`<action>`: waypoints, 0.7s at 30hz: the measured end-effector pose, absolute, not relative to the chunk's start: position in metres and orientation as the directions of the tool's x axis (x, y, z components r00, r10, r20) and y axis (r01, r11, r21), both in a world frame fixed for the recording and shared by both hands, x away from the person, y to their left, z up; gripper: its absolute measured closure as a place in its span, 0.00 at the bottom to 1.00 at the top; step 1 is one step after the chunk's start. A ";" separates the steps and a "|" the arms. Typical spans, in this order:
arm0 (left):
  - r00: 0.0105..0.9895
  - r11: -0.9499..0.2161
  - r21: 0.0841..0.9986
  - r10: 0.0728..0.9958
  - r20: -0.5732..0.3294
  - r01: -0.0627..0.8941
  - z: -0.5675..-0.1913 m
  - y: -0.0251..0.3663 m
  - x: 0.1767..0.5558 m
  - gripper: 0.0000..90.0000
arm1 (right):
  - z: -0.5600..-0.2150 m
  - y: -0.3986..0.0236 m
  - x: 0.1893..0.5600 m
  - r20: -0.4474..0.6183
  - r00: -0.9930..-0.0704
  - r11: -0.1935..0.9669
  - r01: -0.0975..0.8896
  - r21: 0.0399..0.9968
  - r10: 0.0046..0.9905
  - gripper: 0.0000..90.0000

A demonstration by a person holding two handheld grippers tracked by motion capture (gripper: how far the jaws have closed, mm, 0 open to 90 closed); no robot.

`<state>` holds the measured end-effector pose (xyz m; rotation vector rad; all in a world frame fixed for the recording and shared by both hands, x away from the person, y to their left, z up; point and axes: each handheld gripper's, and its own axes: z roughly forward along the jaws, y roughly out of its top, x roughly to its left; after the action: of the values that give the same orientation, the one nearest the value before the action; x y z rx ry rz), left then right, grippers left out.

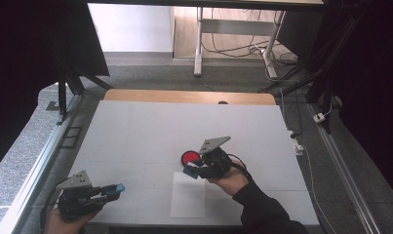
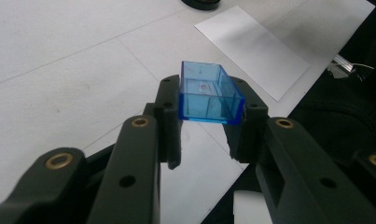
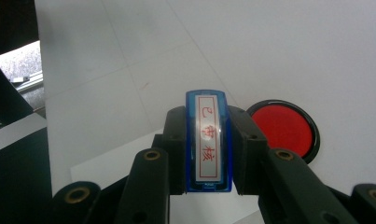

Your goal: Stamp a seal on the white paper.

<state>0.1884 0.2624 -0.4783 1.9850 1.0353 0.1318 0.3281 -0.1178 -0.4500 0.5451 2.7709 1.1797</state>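
Observation:
At the table's near left corner, my left gripper (image 1: 115, 189) is shut on a clear blue plastic cap (image 1: 119, 187). The left gripper view has this hollow box-shaped cap (image 2: 208, 92) clamped between the two black fingers (image 2: 168, 112). My right gripper (image 1: 190, 170) hovers at the table's middle, shut on a blue stamp (image 1: 188, 171). The stamp's face (image 3: 209, 140), white with red characters, points toward the right gripper view's camera. A round red ink pad (image 1: 189, 157) in a black case lies on the table just beyond that gripper, and again to the right of the stamp as the pad (image 3: 283, 130).
A white sheet of paper (image 1: 188, 195) lies on the white table mat (image 1: 145, 131) near the front edge, under and behind the right hand. Aluminium rails (image 1: 33, 170) run along both sides. A wooden strip (image 1: 184, 96) borders the far edge.

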 end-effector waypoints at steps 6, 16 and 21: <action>0.649 -0.275 0.738 0.709 -0.278 0.617 -0.478 0.263 0.188 0.76 | -0.453 -0.119 0.323 0.071 -0.936 0.645 0.292 0.707 0.345 0.78; 0.650 -0.278 0.737 0.709 -0.276 0.616 -0.478 0.262 0.188 0.76 | -0.455 -0.121 0.315 0.078 -0.938 0.648 0.291 0.704 0.337 0.78; 0.650 -0.278 0.737 0.709 -0.275 0.616 -0.478 0.262 0.188 0.76 | -0.456 -0.121 0.311 0.086 -0.939 0.648 0.295 0.702 0.334 0.78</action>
<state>0.1883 0.2622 -0.4781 1.9864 1.0333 0.1333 0.3110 -0.1208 -0.4560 0.5357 2.8047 1.1813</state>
